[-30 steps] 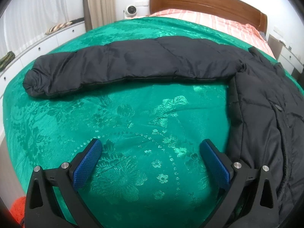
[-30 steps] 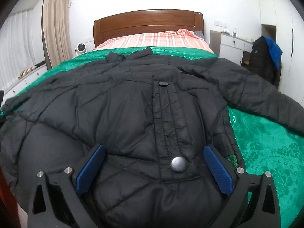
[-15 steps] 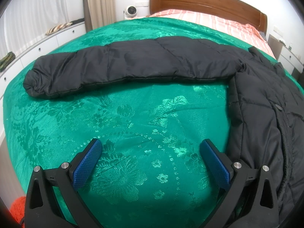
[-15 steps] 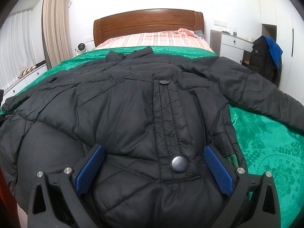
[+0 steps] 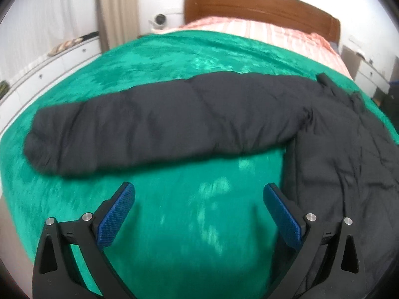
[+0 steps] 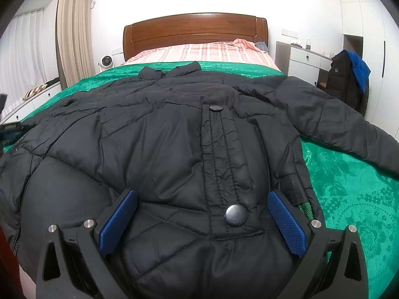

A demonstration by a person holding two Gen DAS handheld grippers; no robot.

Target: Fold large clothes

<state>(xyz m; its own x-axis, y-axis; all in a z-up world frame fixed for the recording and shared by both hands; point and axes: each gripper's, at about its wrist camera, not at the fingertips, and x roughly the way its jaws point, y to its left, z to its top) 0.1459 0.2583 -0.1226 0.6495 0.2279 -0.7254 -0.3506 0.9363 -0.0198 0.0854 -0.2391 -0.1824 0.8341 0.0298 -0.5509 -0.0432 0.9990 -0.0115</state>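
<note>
A large black puffer jacket (image 6: 174, 134) lies front up on a green bedspread (image 6: 349, 194), collar toward the headboard. Its left sleeve (image 5: 159, 124) stretches out sideways across the green cover in the left wrist view, with the jacket body (image 5: 349, 164) at the right. My left gripper (image 5: 199, 194) is open and empty above the bedspread, just short of that sleeve. My right gripper (image 6: 202, 199) is open over the jacket's hem, its blue pads on either side of the lower snap button (image 6: 235, 214). The right sleeve (image 6: 344, 119) runs off to the right.
A wooden headboard (image 6: 194, 32) and a pink striped sheet (image 6: 199, 52) lie at the far end. A white drawer unit (image 6: 304, 62) and a chair with dark clothes (image 6: 349, 79) stand at the right. A curtain (image 6: 74, 30) and a low white cabinet (image 5: 49, 64) are at the left.
My left gripper has moved forward toward the outstretched sleeve, which now sits closer and lower in its view, with motion blur. The right gripper and jacket have hardly moved.
</note>
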